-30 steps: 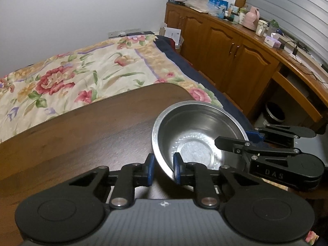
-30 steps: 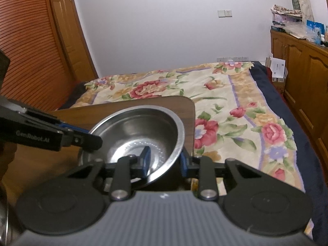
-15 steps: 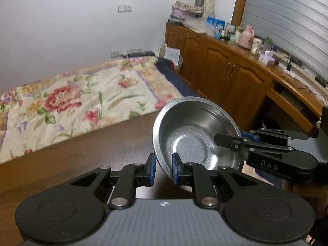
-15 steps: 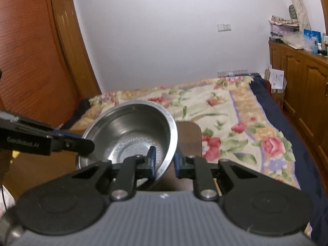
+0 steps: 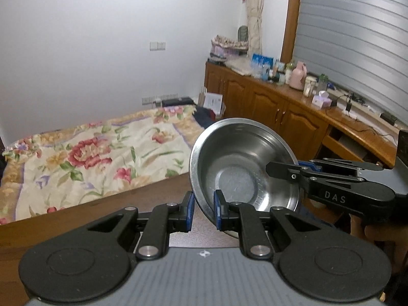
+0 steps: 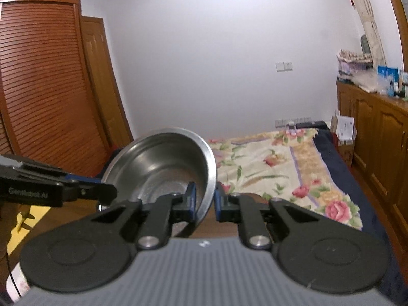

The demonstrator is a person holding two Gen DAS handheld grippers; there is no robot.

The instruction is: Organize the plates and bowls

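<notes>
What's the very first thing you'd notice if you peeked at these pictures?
The shiny metal bowl, held up in the air and tipped, right in the middle. The left gripper pinches its near rim and the right gripper pinches the opposite rim, so both hold it together. Behind it lies a bed with a bright flowery blanket, and a long wooden cabinet crowded with bottles runs along the window wall.
</notes>
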